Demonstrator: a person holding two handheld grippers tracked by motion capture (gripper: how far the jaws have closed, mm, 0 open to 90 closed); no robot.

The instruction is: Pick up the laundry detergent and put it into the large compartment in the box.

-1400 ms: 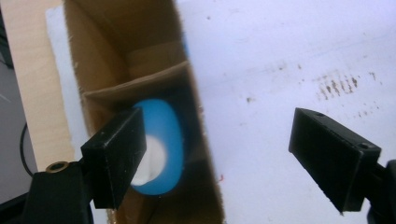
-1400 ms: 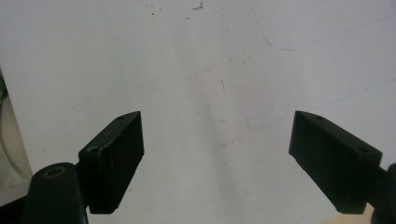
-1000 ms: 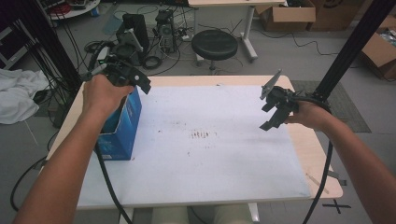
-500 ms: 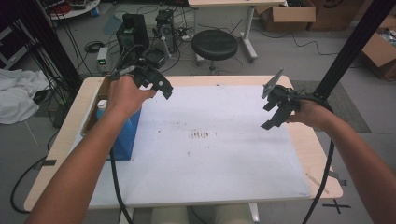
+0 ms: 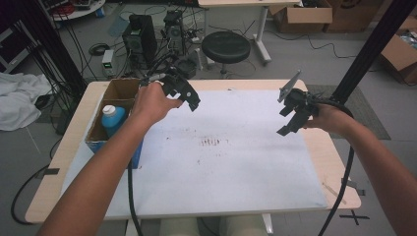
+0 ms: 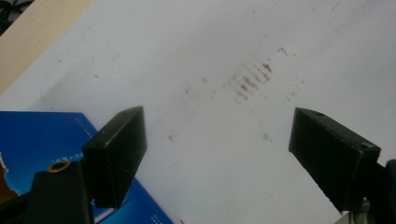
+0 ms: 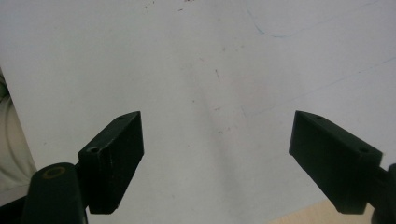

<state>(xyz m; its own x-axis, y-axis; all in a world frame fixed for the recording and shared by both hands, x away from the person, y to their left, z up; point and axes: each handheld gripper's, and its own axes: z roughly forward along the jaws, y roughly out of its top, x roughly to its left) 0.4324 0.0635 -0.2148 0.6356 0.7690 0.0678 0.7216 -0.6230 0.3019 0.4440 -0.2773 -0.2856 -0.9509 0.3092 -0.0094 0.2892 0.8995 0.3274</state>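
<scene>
A blue cardboard box [image 5: 114, 129] stands open at the table's left side, with a blue bottle with a white cap [image 5: 112, 118] inside it. My left gripper [image 5: 189, 101] hovers over the white sheet [image 5: 221, 162] just right of the box, open and empty. In the left gripper view the wide-apart jaws frame the stained sheet [image 6: 219, 93], and the box's blue side [image 6: 37, 144] lies at the lower left. My right gripper [image 5: 292, 118] hangs open and empty above the sheet's right part. The right gripper view looks down on bare sheet [image 7: 210, 70].
Brown smudges [image 5: 211, 142] mark the sheet's middle. The wooden table edge [image 5: 339, 167] runs along the right. Beyond the table stand a black stool [image 5: 226, 47], computer gear [image 5: 140, 42] and cables. A black pole [image 5: 371, 46] rises at the far right.
My left gripper has moved right, off the box and out over the sheet, uncovering the open box and the bottle. The right gripper has stayed where it was.
</scene>
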